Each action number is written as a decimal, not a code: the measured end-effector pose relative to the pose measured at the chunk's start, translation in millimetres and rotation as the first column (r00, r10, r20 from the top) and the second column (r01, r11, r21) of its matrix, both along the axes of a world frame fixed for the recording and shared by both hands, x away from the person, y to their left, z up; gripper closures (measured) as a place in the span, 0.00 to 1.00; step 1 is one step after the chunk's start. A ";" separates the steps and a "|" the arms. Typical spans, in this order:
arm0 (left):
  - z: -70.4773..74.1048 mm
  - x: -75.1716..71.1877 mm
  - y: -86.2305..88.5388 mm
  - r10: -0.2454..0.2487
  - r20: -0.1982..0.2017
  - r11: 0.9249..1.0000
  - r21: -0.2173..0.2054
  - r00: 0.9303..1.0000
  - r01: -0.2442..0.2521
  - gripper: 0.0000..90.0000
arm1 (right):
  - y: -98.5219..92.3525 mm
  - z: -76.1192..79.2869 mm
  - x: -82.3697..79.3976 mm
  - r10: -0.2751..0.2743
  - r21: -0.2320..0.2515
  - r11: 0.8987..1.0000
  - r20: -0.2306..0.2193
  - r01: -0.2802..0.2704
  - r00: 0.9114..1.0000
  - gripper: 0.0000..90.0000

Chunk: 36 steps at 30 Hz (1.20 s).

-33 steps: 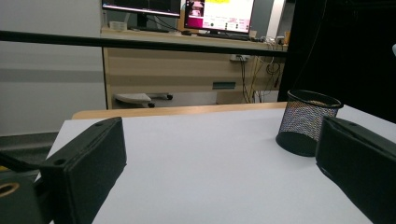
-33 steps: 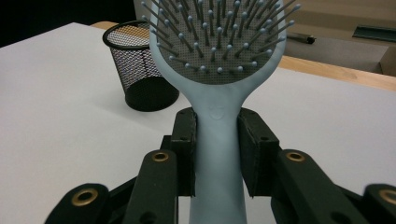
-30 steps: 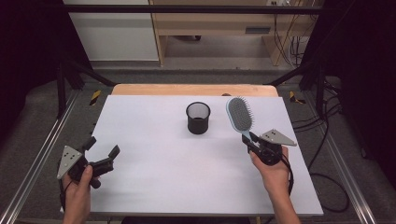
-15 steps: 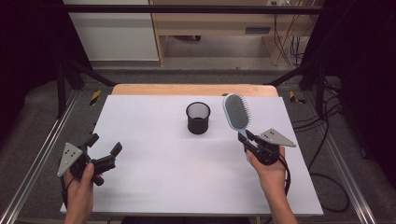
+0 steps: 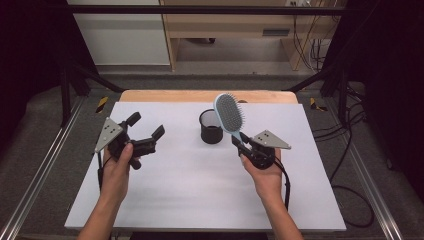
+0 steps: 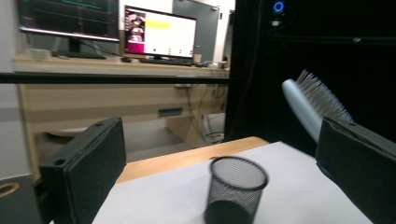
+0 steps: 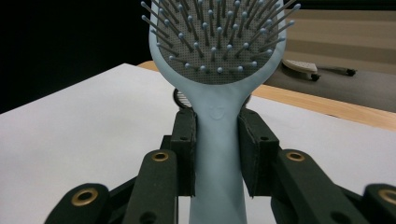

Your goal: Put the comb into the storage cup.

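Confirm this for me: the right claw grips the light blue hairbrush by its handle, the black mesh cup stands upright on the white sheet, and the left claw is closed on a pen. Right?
Not quite. The left claw holds no pen: the left gripper view shows its jaws wide apart with nothing between them. The rest stands: the right claw grips the hairbrush by its handle, and the mesh cup stands upright on the white sheet.

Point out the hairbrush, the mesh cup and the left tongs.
hairbrush [image 7: 218,135], right gripper view, on its handle.
mesh cup [image 5: 211,132], high view, on its outer wall.
left tongs [image 5: 145,131], high view, midway between the fingertips.
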<state>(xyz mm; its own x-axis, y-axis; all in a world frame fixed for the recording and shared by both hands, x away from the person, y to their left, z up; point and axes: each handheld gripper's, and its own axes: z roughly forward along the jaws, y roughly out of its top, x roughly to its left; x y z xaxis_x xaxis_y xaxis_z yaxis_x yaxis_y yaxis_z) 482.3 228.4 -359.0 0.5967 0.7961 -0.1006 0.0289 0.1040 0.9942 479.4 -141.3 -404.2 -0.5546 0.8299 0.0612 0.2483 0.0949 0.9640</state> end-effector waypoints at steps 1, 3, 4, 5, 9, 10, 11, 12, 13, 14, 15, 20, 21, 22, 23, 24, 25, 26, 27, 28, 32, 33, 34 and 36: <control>0.0 0.0 0.0 0.000 0.000 1.000 0.000 1.000 0.000 0.02 | 2.5 -1.2 -0.2 0.009 0.003 1.000 0.000 -0.009 1.000 0.77; -1.3 2.5 -9.5 -0.031 -0.017 0.999 -0.023 0.999 0.031 0.02 | 4.5 -2.8 -0.6 0.018 0.003 1.000 0.004 -0.018 1.000 0.77; -5.4 1.8 -16.7 -0.048 -0.025 0.998 -0.032 0.999 0.047 0.02 | 7.8 -6.8 -3.1 0.027 0.006 1.000 0.005 -0.027 1.000 0.77; -8.2 1.2 -19.8 -0.059 -0.035 0.998 -0.034 0.998 0.058 0.02 | 8.7 -8.0 -3.9 0.030 0.006 1.000 0.003 -0.030 1.000 0.77; -15.7 -8.0 -27.1 -0.083 -0.060 0.997 -0.011 0.995 0.082 0.03 | 15.7 -14.1 -5.6 0.051 0.007 0.999 -0.008 -0.051 0.999 0.77; -15.7 -8.0 -27.1 -0.083 -0.060 0.997 -0.011 0.995 0.082 0.03 | 15.7 -14.1 -5.6 0.051 0.007 0.999 -0.008 -0.051 0.999 0.77; -18.9 -11.4 -28.3 -0.092 -0.069 0.996 -0.009 0.993 0.091 0.03 | 22.6 -17.5 -6.0 0.063 0.006 0.998 -0.015 -0.063 0.998 0.77; -21.2 -13.0 -29.2 -0.096 -0.074 0.995 -0.003 0.993 0.096 0.03 | 22.6 -17.5 -6.0 0.063 0.006 0.998 -0.015 -0.063 0.998 0.77; -24.4 -14.6 -30.8 -0.101 -0.080 0.995 0.003 0.992 0.101 0.03 | 25.2 -18.7 -6.1 0.068 0.006 0.998 -0.016 -0.068 0.998 0.77; -30.2 -15.7 -33.9 -0.103 -0.098 0.994 0.011 0.990 0.105 0.03 | 33.0 -21.1 -7.3 0.083 0.003 0.997 -0.016 -0.083 0.996 0.77; -30.2 -15.7 -33.9 -0.103 -0.098 0.994 0.011 0.990 0.105 0.03 | 33.0 -21.1 -7.3 0.083 0.003 0.997 -0.016 -0.083 0.996 0.77; -36.5 -16.5 -41.8 -0.110 -0.135 0.994 -0.015 0.985 0.109 0.04 | 44.7 -24.3 -10.1 0.116 -0.012 0.993 -0.006 -0.116 0.993 0.77; -37.0 -16.9 -42.8 -0.111 -0.136 0.994 -0.019 0.984 0.109 0.04 | 48.3 -25.6 -11.5 0.126 -0.016 0.992 -0.005 -0.126 0.992 0.77; -37.7 -17.5 -43.5 -0.114 -0.136 0.994 -0.017 0.984 0.112 0.04 | 48.3 -25.6 -11.5 0.126 -0.016 0.992 -0.005 -0.126 0.992 0.77; -38.7 -17.9 -44.3 -0.114 -0.139 0.993 -0.015 0.984 0.113 0.04 | 49.8 -26.3 -12.2 0.130 -0.015 0.991 -0.004 -0.130 0.991 0.77; -39.3 -18.4 -44.0 -0.112 -0.140 0.994 -0.016 0.984 0.111 0.04 | 53.7 -27.6 -14.0 0.140 -0.019 0.990 -0.009 -0.140 0.990 0.77; -39.9 -18.9 -43.4 -0.111 -0.141 0.994 -0.026 0.984 0.109 0.04 | 53.7 -27.6 -14.0 0.140 -0.019 0.990 -0.009 -0.140 0.990 0.77; -41.0 -19.4 -42.3 -0.114 -0.146 0.993 -0.044 0.983 0.108 0.04 | 57.5 -28.0 -15.2 0.151 -0.023 0.988 -0.005 -0.151 0.988 0.77; -41.5 -19.5 -41.9 -0.118 -0.150 0.992 -0.056 0.982 0.111 0.04 | 57.5 -28.0 -15.2 0.151 -0.023 0.988 -0.005 -0.151 0.988 0.77; -42.3 -19.6 -41.3 -0.121 -0.157 0.992 -0.062 0.980 0.113 0.04 | 61.0 -27.6 -16.6 0.160 -0.027 0.987 -0.002 -0.160 0.987 0.77; -42.7 -19.8 -41.0 -0.141 -0.168 0.987 -0.101 0.976 0.125 0.04 | 64.8 -28.0 -18.8 0.169 -0.041 0.985 0.004 -0.168 0.986 0.77; -42.1 -19.9 -40.5 -0.146 -0.173 0.985 -0.112 0.974 0.128 0.04 | 65.6 -28.4 -19.4 0.172 -0.044 0.984 0.006 -0.171 0.985 0.77; -41.2 -20.1 -39.3 -0.153 -0.178 0.983 -0.132 0.972 0.131 0.04 | 67.0 -29.0 -20.0 0.174 -0.044 0.984 0.004 -0.174 0.985 0.77; -40.8 -20.2 -38.6 -0.154 -0.179 0.982 -0.141 0.972 0.129 0.04 | 68.6 -29.7 -20.2 0.175 -0.042 0.984 0.004 -0.175 0.984 0.77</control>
